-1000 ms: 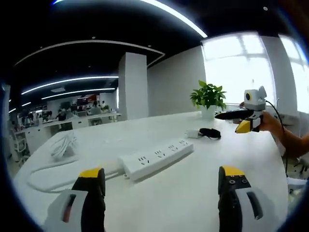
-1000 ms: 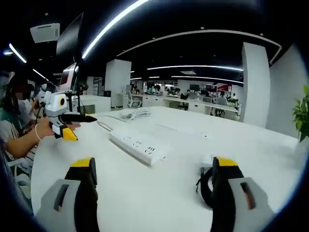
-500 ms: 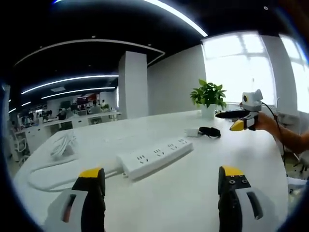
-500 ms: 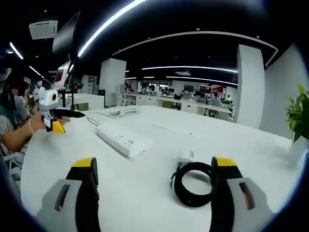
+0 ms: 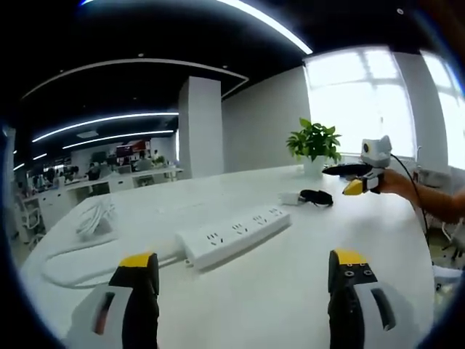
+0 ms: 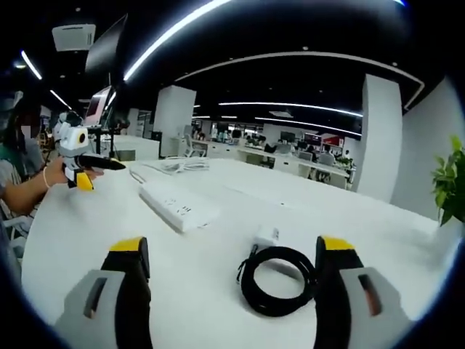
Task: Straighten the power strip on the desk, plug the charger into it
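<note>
White desk (image 6: 87, 240), right gripper (image 6: 231, 280) agape, now nearer charger (image 6: 275, 273), left gripper (image 5: 243, 287) agape, unmoved

A potted plant (image 5: 314, 147) stands near a white column (image 5: 200, 127)

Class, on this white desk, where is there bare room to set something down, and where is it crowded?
Bare white desk lies between the long white power strip and the near edge. Bare too beyond the white charger with its coiled black cable, toward the potted green plant. Crowded: the looped white cord.
</note>
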The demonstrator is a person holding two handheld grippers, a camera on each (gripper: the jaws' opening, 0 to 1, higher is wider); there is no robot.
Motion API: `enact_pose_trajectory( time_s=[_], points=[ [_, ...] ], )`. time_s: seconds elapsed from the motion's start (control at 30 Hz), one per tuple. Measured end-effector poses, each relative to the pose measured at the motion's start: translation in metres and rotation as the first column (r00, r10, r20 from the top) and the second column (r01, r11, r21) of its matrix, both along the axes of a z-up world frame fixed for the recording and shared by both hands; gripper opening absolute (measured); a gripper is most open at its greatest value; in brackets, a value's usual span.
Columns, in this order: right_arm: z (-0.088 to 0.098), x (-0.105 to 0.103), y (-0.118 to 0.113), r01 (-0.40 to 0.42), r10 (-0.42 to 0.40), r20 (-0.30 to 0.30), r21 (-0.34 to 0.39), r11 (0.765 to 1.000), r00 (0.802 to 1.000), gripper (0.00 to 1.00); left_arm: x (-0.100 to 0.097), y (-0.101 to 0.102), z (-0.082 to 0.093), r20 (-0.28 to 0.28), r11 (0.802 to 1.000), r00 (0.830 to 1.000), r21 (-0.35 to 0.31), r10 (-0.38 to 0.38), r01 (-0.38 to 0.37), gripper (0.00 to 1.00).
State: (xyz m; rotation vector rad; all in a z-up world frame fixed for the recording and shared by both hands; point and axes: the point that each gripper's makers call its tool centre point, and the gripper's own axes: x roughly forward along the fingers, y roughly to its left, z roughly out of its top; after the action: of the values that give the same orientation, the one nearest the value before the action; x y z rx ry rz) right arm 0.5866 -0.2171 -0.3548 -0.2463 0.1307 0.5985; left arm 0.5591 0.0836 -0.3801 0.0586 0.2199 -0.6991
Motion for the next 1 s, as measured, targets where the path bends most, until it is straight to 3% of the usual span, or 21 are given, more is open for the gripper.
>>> enact_pose_trajectory(
  time_s=[0.53, 0.7, 1.0],
  points=[
    [-0.018, 0.012, -0.004, 0.014, -0.016, -0.134, -0.013, 1.000, 0.991, 0.86, -0.001, 0.002, -0.003, -0.005, 1.000, 1.000, 0.001, 0.003, -0.003, 0.99],
    [-0.025, 0.015, -0.006, 0.016, -0.024, -0.182, -0.043, 0.999, 0.983, 0.83, -0.001, 0.002, -0.003, -0.004, 1.000, 1.000, 0.000, 0.010, -0.010, 0.99],
    [-0.037, 0.019, -0.008, 0.032, -0.040, -0.261, -0.033, 0.999, 0.965, 0.75, 0.001, -0.001, -0.002, 0.002, 1.000, 1.000, -0.011, 0.005, -0.005, 0.98]
  ],
)
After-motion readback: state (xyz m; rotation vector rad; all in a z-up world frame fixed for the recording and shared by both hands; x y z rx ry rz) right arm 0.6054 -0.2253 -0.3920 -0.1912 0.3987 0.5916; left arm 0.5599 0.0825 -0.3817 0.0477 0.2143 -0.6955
